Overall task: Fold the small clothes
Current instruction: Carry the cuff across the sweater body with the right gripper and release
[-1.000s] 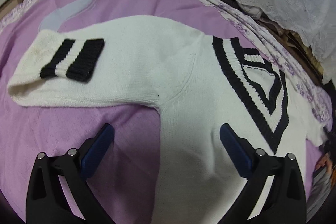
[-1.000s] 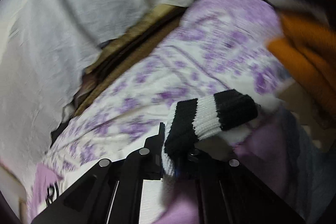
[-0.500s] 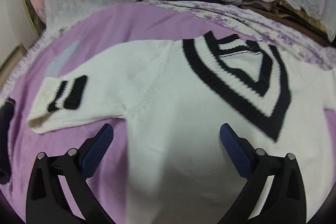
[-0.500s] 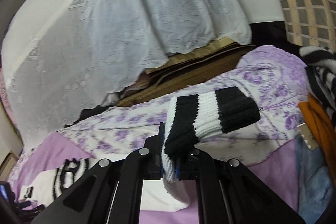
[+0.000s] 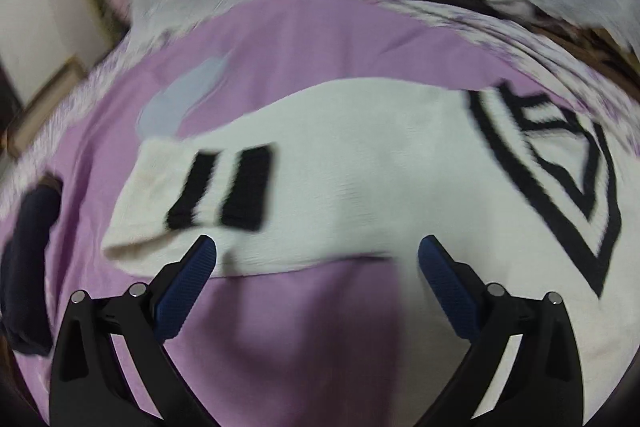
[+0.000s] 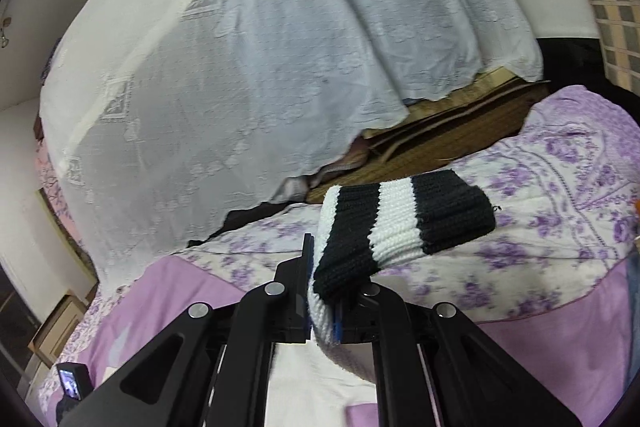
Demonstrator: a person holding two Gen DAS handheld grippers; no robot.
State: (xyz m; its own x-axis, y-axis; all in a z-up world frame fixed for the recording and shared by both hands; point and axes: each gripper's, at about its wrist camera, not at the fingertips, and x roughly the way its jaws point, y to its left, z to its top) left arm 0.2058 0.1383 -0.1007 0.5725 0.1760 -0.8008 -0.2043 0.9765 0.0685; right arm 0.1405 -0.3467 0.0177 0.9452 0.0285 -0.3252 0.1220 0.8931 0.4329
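Observation:
A white knit sweater [image 5: 360,179] with a black-striped V-neck lies flat on the purple bedsheet [image 5: 304,39]. Its left sleeve [image 5: 224,187] has a black-and-white striped cuff folded back on itself. My left gripper [image 5: 316,263] is open and empty, just above the sleeve's near edge, its blue pads [image 5: 188,287] wide apart. My right gripper [image 6: 324,295] is shut on the sweater's other sleeve; its striped cuff [image 6: 404,223] sticks up out of the jaws, lifted above the bed.
A white lace curtain [image 6: 260,67] hangs behind the bed. A floral purple quilt [image 6: 560,195] lies at the back right. A dark garment [image 5: 28,259] sits at the left edge. A small device [image 6: 72,383] lies at the bed's left.
The left gripper has swung left, from over the sweater's body to the folded left sleeve. The right gripper still holds the cuff and has turned slightly left.

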